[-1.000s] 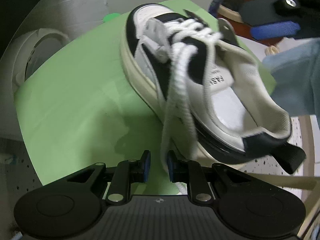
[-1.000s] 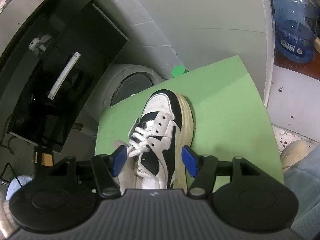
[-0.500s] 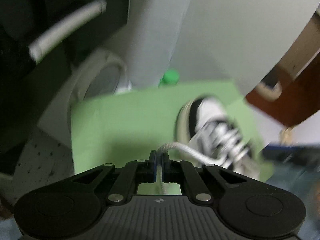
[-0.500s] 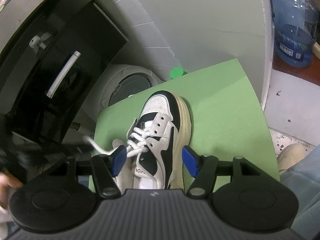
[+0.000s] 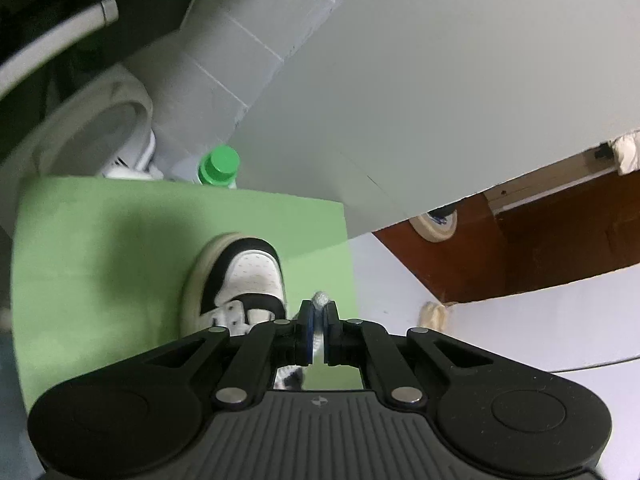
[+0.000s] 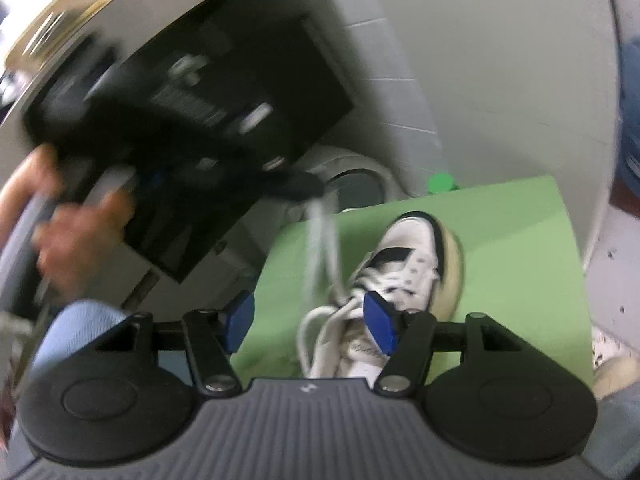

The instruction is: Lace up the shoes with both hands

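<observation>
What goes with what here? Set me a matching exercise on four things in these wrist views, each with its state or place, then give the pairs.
Things:
1. left gripper
2. right gripper
3. sneaker
4. green bottle cap

States or places:
A. just beyond the mat's far edge
B. lying on the green mat
C. shut on the white shoelace
D. open, pads clear of everything

Pairs: 1-C, 2-D, 3-B, 4-A

Bare green mat [image 5: 100, 264] along its left edge, shoe [image 5: 244, 276] near the right edge, green-capped bottle [image 5: 219, 166] beyond the far edge, wall close behind
</observation>
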Action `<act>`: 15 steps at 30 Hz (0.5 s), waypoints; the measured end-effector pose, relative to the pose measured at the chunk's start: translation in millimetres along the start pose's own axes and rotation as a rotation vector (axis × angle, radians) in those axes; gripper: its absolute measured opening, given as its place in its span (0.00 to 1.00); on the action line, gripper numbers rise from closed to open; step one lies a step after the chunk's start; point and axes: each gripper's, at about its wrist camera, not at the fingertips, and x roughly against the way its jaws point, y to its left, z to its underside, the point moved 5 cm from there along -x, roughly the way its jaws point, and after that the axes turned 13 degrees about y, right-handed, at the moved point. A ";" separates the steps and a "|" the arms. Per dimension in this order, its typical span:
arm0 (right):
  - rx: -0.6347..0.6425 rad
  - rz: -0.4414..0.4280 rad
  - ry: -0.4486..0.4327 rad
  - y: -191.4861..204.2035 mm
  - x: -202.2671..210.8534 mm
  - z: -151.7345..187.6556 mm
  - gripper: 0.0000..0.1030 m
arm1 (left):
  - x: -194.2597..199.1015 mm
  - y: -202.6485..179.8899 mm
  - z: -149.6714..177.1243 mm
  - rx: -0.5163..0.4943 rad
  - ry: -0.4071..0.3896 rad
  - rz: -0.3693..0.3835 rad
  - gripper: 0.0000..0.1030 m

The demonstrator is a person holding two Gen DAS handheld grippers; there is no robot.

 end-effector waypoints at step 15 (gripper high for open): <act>-0.188 -0.124 -0.063 -22.2 -11.1 -25.6 0.04 | 19.1 -5.6 14.2 -0.199 -0.030 0.006 0.18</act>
